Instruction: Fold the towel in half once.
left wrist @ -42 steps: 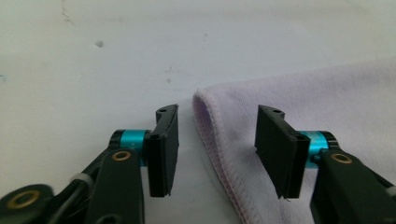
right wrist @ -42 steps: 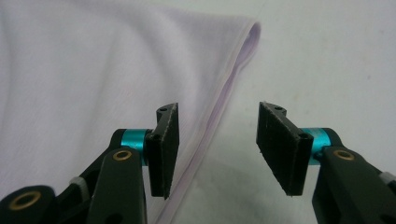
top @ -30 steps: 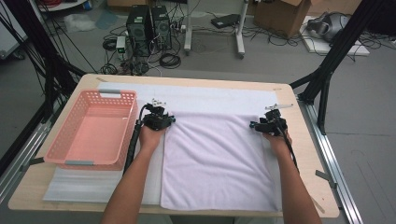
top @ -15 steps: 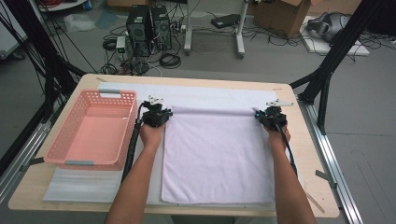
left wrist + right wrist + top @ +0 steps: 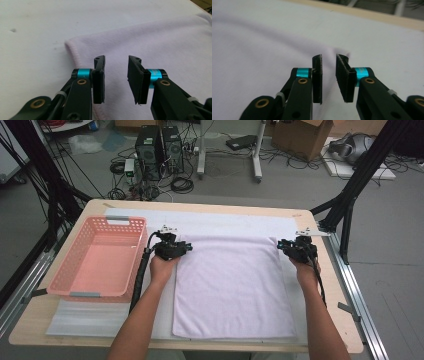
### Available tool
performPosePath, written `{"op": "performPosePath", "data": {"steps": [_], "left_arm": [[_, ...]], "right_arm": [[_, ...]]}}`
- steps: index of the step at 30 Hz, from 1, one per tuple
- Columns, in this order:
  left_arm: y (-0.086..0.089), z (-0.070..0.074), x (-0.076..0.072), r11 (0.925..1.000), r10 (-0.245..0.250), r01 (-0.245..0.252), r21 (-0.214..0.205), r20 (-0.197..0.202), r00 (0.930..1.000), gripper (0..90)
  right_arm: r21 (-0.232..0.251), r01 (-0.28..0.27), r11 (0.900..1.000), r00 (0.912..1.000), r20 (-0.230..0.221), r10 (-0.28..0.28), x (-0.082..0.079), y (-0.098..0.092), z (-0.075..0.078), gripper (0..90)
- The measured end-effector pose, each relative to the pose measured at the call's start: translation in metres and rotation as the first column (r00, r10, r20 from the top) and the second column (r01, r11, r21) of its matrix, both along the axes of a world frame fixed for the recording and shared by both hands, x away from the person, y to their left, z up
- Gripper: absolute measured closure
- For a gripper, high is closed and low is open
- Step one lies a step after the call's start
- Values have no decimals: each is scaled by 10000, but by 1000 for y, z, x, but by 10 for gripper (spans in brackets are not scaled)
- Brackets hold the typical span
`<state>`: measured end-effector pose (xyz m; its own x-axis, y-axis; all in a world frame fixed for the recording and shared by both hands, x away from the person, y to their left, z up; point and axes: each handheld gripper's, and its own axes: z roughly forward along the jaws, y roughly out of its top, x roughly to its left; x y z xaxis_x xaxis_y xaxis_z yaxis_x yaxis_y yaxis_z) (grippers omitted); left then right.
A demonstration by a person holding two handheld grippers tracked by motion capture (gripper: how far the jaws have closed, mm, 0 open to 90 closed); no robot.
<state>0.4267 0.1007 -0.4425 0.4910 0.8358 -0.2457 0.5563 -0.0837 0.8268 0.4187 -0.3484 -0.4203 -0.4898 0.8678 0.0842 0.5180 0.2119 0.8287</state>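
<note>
A: How should this step go, with the towel (image 5: 234, 287) spread flat on the white mat (image 5: 225, 222), near the table's (image 5: 320, 220) right and front edges?

B: My judgement: take both far corners at the same height, bite well in from the hem so the cloth cannot slip, then carry them together toward the front edge so the fold lands square.

A: And the left gripper (image 5: 186, 248)?

B: It sits at the towel's far left corner. Its jaws have just been opening and stand a narrow gap apart, with nothing pinched; the cloth lies under and beyond them, its rounded hem just left of the left jaw.

A: The right gripper (image 5: 281, 244)?

B: At the far right corner. Its jaws have just been closing, yet a slim gap remains and nothing is clamped. The pink basket (image 5: 97, 257) stands well apart, by the left edge.
</note>
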Motion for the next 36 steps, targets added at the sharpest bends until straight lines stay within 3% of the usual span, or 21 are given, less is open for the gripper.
{"op": "performPosePath", "data": {"steps": [2,3,4,5,7,9,11,12,13,14,15,16,18,21,23,25,28,33,36], "left_arm": [[-1,-3,-2,10000,-27,28,24,-215,9998,673],[0,-6,-4,10000,-33,34,34,-265,9996,673],[-1,-7,-5,10000,-8,9,33,-390,9992,673],[-2,-9,-5,9997,-46,62,249,-634,9980,673],[-4,-8,-6,9982,74,-35,603,-648,9979,693],[-5,-6,-7,9943,257,-194,1046,-589,9979,707],[-2,-4,-8,9935,294,-223,1116,-625,9976,706],[1,-4,-9,9949,209,-146,1000,-620,9979,689],[4,-3,-12,9966,66,-35,820,-373,9993,657],[8,-3,-15,9982,-20,27,593,-104,9999,650],[13,-3,-20,9997,-211,204,165,406,9990,651],[16,-1,-23,9995,-314,309,120,513,9982,645],[19,4,-27,9982,-559,566,-191,332,9979,589],[20,12,-41,9950,-633,679,-736,629,9960,536],[21,16,-49,9943,-680,732,-774,683,9953,460],[22,18,-57,9930,-725,804,-865,903,9933,318],[21,21,-76,9937,-736,858,-727,1564,9850,208],[22,20,-96,9904,-1146,1263,-560,1776,9774,210],[23,19,-102,9894,-1202,1326,-588,1801,9763,210]], "right_arm": [[64,-991,9951,9926,-698,993,-2,5,-6,746],[-233,-1321,9910,9868,-978,1293,-4,8,-10,744],[-301,-1637,9861,9755,-1542,1572,-5,12,-15,744],[-360,-1755,9838,9698,-1782,1665,-6,13,-17,750],[-1109,-1508,9823,9762,-1733,1304,-8,16,-19,810],[-1948,-661,9786,9890,-1427,384,-8,14,-17,821],[-2237,87,9746,9927,-1154,-353,-9,10,-16,793],[-2014,378,9788,9941,-916,-573,-11,7,-15,773],[-1554,397,9871,9957,-771,-522,-15,3,-13,748],[-1339,353,9904,9970,-640,-442,-20,1,-12,732],[-1217,299,9921,9973,-624,-377,-24,0,-11,724],[-967,176,9952,9982,-557,-231,-30,-3,-9,700],[-496,-1,9988,9991,-418,-20,-40,-6,-4,634],[350,-406,9986,9981,-458,422,-58,-8,1,537],[371,-572,9977,9977,-336,585,-71,-7,3,473],[373,-726,9967,9969,-274,736,-82,-7,4,398],[375,-813,9960,9967,-15,814,-95,-8,5,212],[417,-1038,9937,9942,328,1025,-112,-14,3,165],[382,-1040,9938,9940,368,1026,-117,-15,2,165]]}}
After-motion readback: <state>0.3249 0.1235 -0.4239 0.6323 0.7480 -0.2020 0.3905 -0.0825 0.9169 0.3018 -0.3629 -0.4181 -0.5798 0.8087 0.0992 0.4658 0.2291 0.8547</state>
